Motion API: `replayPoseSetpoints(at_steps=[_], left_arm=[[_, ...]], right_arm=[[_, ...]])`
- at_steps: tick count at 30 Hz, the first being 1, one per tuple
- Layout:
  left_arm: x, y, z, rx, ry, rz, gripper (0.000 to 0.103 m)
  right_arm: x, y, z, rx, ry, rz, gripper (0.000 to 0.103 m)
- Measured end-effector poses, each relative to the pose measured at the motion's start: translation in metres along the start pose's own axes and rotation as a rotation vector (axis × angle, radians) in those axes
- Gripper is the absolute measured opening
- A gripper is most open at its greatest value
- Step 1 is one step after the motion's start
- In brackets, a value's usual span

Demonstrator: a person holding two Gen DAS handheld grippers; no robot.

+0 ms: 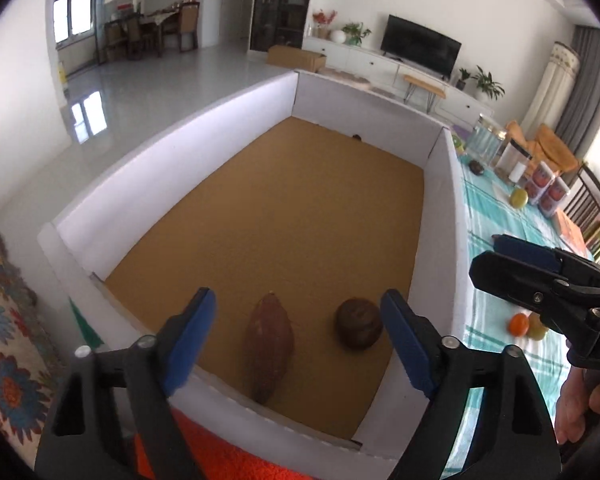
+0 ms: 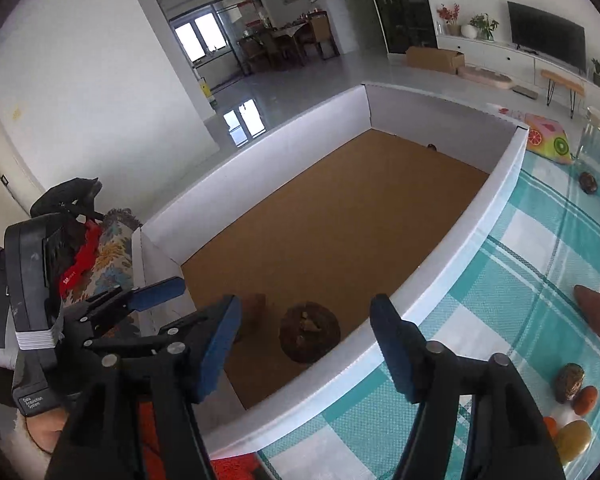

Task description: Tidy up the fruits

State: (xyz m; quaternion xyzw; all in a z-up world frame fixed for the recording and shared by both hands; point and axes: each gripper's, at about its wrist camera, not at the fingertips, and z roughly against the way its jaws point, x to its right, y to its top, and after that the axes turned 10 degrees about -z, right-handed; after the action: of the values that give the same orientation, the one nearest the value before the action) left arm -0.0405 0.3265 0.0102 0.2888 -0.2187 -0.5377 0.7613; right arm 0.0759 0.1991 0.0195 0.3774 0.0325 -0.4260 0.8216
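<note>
Hovering over the box [image 1: 172,184], both grippers [image 1: 296,344] [image 2: 304,344] spread, gripping nothing. Probably swinging right toward 3 o'clock, approaching the reddish fruit [image 2: 596,316] lengthwise.

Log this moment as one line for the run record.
left gripper: open, empty, over box | right gripper: open, empty | in box: elongated brown fruit, round brown fruit | more fruits on tablecloth
</note>
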Motion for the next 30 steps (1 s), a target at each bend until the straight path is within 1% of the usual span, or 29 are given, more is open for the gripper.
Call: replayPoseSetpoints(at_steps=[1, 3, 5, 6, 7, 9, 10, 11, 13, 15, 17, 18, 21, 23, 24, 26, 27, 28, 30], left_arm=[[0.008, 0.002, 0.006, 0.027, -0.018, -0.014, 0.089], [0.029, 0.005, 0.018, 0.077, -0.080, -0.052, 0.090], [0.063, 0.004, 0.032, 0.120, -0.167, -0.113, 0.096], [0.082, 0.001, 0.036, 0.134, -0.219, -0.151, 0.097], [0.103, -0.004, 0.039, 0.138, -0.270, -0.194, 0.098], [0.145, -0.017, 0.033, 0.115, -0.361, -0.281, 0.098], [0.163, -0.023, 0.025, 0.094, -0.392, -0.321, 0.098], [0.180, -0.030, 0.013, 0.065, -0.401, -0.356, 0.098], [0.205, -0.039, -0.014, 0.008, -0.404, -0.389, 0.098], [0.218, -0.044, -0.040, -0.031, -0.398, -0.380, 0.098], [0.221, -0.044, -0.063, -0.053, -0.370, -0.366, 0.098], [0.219, -0.051, -0.065, -0.058, -0.352, -0.359, 0.098], [0.216, -0.047, -0.083, -0.051, -0.318, -0.333, 0.098], [0.214, -0.043, -0.092, -0.045, -0.285, -0.325, 0.098], [0.213, -0.042, -0.096, -0.052, -0.274, -0.318, 0.098], [0.213, -0.044, -0.104, -0.069, -0.270, -0.296, 0.098], [0.213, -0.046, -0.106, -0.077, -0.265, -0.293, 0.098], [0.215, -0.047, -0.105, -0.068, -0.253, -0.305, 0.098], [0.218, -0.048, -0.108, -0.065, -0.231, -0.341, 0.098]], right_arm=[[0.012, -0.006, 0.012, 0.035, -0.038, -0.008, 0.084], [0.042, -0.022, 0.041, 0.108, -0.131, -0.023, 0.086], [0.080, -0.046, 0.070, 0.182, -0.268, -0.051, 0.092], [0.102, -0.061, 0.082, 0.208, -0.349, -0.077, 0.095], [0.125, -0.075, 0.093, 0.222, -0.425, -0.109, 0.096], [0.171, -0.103, 0.109, 0.221, -0.570, -0.176, 0.096], [0.194, -0.116, 0.115, 0.205, -0.646, -0.206, 0.096], [0.216, -0.127, 0.121, 0.183, -0.711, -0.245, 0.096], [0.253, -0.143, 0.135, 0.163, -0.781, -0.325, 0.096], [0.282, -0.152, 0.144, 0.135, -0.823, -0.390, 0.096], [0.305, -0.156, 0.147, 0.122, -0.832, -0.435, 0.096], [0.313, -0.154, 0.146, 0.118, -0.839, -0.451, 0.096], [0.333, -0.143, 0.141, 0.113, -0.884, -0.478, 0.097], [0.345, -0.133, 0.131, 0.099, -0.905, -0.486, 0.100], [0.349, -0.129, 0.129, 0.106, -0.911, -0.487, 0.103], [0.356, -0.121, 0.124, 0.133, -0.916, -0.470, 0.103], [0.361, -0.118, 0.122, 0.135, -0.905, -0.465, 0.103], [0.366, -0.117, 0.123, 0.140, -0.876, -0.482, 0.103], [0.381, -0.119, 0.126, 0.140, -0.771, -0.555, 0.103]])
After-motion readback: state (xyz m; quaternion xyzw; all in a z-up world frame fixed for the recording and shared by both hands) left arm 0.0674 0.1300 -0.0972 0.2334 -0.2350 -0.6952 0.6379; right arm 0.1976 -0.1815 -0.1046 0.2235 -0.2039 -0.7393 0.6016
